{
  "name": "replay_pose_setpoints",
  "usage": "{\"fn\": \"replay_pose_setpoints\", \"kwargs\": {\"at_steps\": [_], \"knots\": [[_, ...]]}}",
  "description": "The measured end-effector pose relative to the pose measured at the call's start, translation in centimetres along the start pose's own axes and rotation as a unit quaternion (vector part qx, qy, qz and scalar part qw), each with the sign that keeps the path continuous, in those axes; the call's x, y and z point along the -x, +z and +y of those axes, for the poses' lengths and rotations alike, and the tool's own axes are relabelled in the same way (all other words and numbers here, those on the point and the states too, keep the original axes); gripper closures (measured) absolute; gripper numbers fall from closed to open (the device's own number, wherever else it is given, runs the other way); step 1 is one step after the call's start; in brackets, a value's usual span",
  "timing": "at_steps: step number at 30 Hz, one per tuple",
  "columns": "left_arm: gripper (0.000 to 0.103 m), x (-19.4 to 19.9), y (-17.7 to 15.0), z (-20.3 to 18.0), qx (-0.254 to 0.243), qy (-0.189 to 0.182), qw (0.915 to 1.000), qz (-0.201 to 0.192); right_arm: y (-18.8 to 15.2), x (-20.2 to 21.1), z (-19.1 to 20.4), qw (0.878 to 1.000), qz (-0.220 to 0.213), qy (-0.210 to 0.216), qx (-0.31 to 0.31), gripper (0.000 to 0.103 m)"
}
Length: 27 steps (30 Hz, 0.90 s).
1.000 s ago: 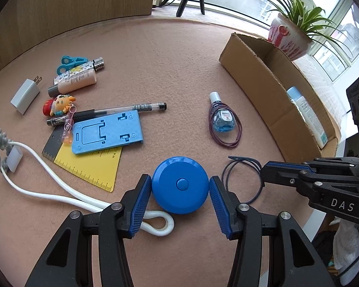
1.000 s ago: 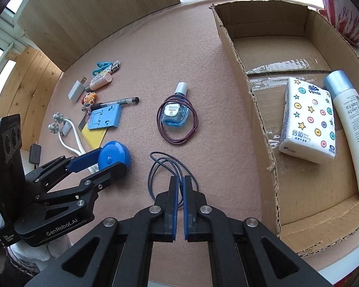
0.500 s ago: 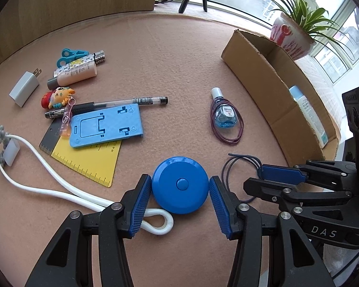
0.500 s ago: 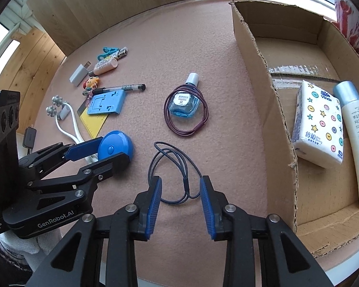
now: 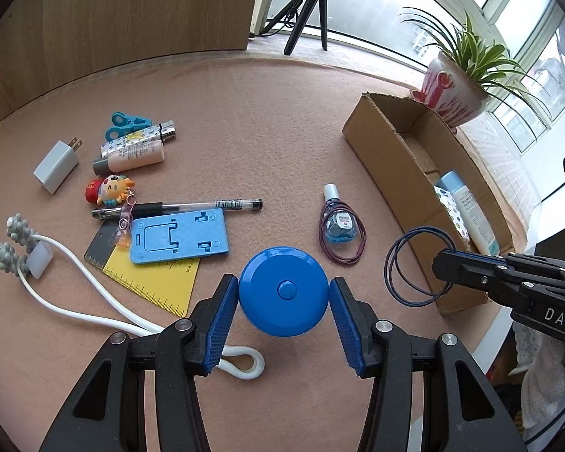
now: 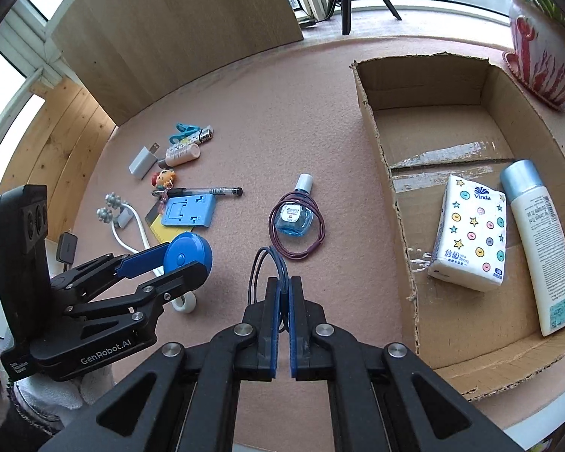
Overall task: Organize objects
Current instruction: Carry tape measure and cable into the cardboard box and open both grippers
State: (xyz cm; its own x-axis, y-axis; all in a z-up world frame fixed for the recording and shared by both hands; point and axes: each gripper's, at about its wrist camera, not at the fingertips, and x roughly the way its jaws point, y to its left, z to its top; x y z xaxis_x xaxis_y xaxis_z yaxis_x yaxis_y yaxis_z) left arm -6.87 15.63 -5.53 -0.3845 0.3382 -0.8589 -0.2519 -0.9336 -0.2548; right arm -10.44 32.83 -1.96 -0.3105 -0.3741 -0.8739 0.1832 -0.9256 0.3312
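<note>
1. My left gripper [image 5: 283, 314] pinches the round blue tape measure [image 5: 283, 290] between its blue pads, one pad on each side of the disc. From the right wrist view the disc [image 6: 186, 255] hangs clear of the table.
2. My right gripper [image 6: 285, 288] is pressed together on the dark blue hair tie [image 6: 266, 263]. In the left wrist view the loops [image 5: 414, 263] dangle from the fingertips at about 3 o'clock of the tape measure, in front of the near end of the cardboard box [image 5: 380, 158].
3. On the pink table cover [image 5: 263, 113], at 1 o'clock of the tape measure, a small blue bottle [image 5: 337, 222] lies inside a maroon hair tie [image 5: 361, 241].
4. At 10 o'clock of the tape measure sits a light blue phone stand [image 5: 177, 237], overlapping a yellow ruler [image 5: 158, 282], with a pen [image 5: 192, 205] just beyond it.
5. Further out toward 10 o'clock I see a cartoon keychain [image 5: 111, 190], a pink tube [image 5: 132, 156], a teal clip [image 5: 122, 124] and a white charger plug [image 5: 56, 165].
6. A white cord massager [image 5: 75, 286] runs from 9 o'clock under my left fingers.
7. In the box, a tissue pack [image 6: 471, 237] and a white bottle [image 6: 538, 241] lie side by side.
</note>
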Motion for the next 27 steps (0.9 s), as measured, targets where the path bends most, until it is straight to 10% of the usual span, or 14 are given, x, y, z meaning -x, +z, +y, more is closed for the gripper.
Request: {"fn": "replay_pose_setpoints", "kwargs": {"at_steps": [27], "knots": [[0.049,-2.9,9.8,-13.2,-0.069,-0.039,0.9957,-0.048,0.6,10.1,-10.5,0.994,-0.085,-0.043,-0.051,0.099]]}}
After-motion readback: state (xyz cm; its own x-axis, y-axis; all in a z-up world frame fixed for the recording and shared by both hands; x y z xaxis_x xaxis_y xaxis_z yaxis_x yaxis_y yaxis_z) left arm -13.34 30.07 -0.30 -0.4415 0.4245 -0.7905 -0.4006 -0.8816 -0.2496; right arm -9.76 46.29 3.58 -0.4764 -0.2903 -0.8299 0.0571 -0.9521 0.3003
